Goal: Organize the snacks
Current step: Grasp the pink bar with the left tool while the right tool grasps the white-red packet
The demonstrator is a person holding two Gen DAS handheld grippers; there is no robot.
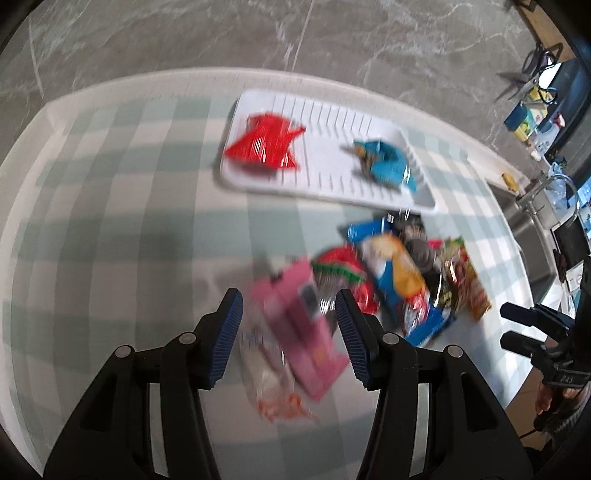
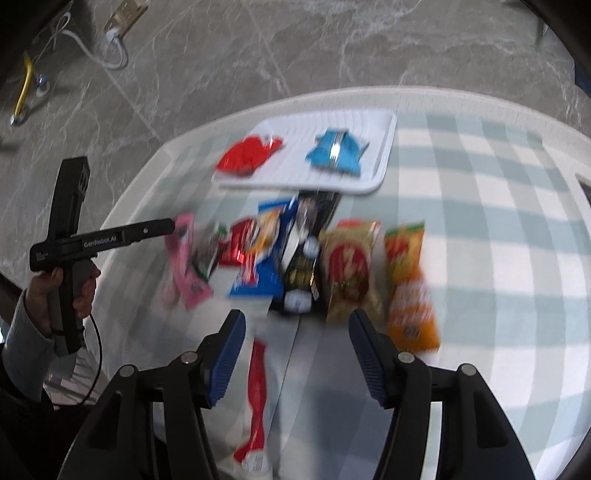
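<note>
done: red packet (image 2: 247, 155) and blue packet (image 2: 338, 151) lay in white tray (image 2: 384, 147) | left: snack pile (image 2: 314, 258) on checked cloth (image 2: 498, 221) | left gripper (image 1: 290, 332) and right gripper (image 2: 297, 350) parted, empty

grey marble floor (image 1: 258, 33), checked tablecloth (image 1: 110, 184)

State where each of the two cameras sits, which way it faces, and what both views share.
Left wrist: on the left gripper, angled down at the pink packet; the right gripper shows at the right edge.
Right wrist: on the right gripper, angled down at the snack row; the left hand shows.
Shared: white tray holding the red packet and blue packet.
</note>
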